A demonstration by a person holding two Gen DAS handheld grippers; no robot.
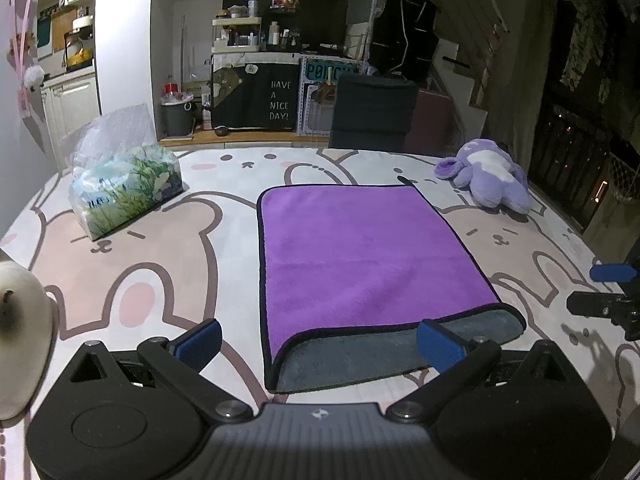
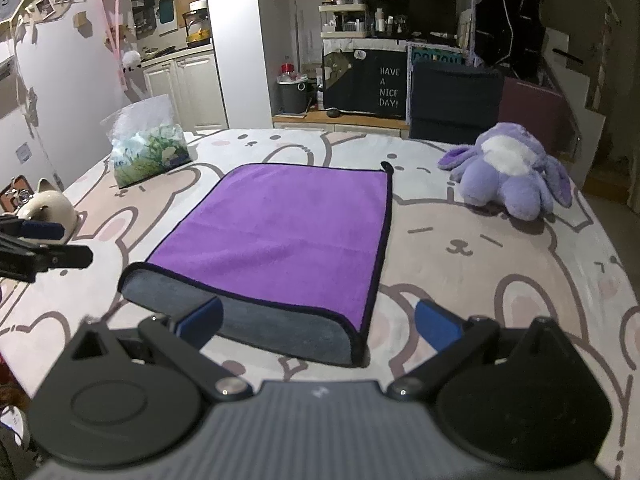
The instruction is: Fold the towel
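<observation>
Holding both tools low at the near edge of the table (image 1: 132,264), I have the purple towel (image 1: 360,252) spread flat ahead of me on the bunny-print cover, already doubled once, I judge, since its grey underside shows in a strip along the near edge. My left tool (image 1: 320,340) has its jaws wide apart and empty, straddling the near left part of that grey strip; my right tool (image 2: 320,320) is likewise spread and empty, set over the near right corner. The towel looks plush, soft and light, so it should drape and sag rather than hold a line, and the bound black edging is the firmest place to pinch. I would take the two near corners, one per tool, catching both layers. Whether the layers lie perfectly flush at the far edge I cannot tell from here. A tissue pack (image 1: 128,192) and a purple plush toy (image 2: 516,168) sit well apart from it.
</observation>
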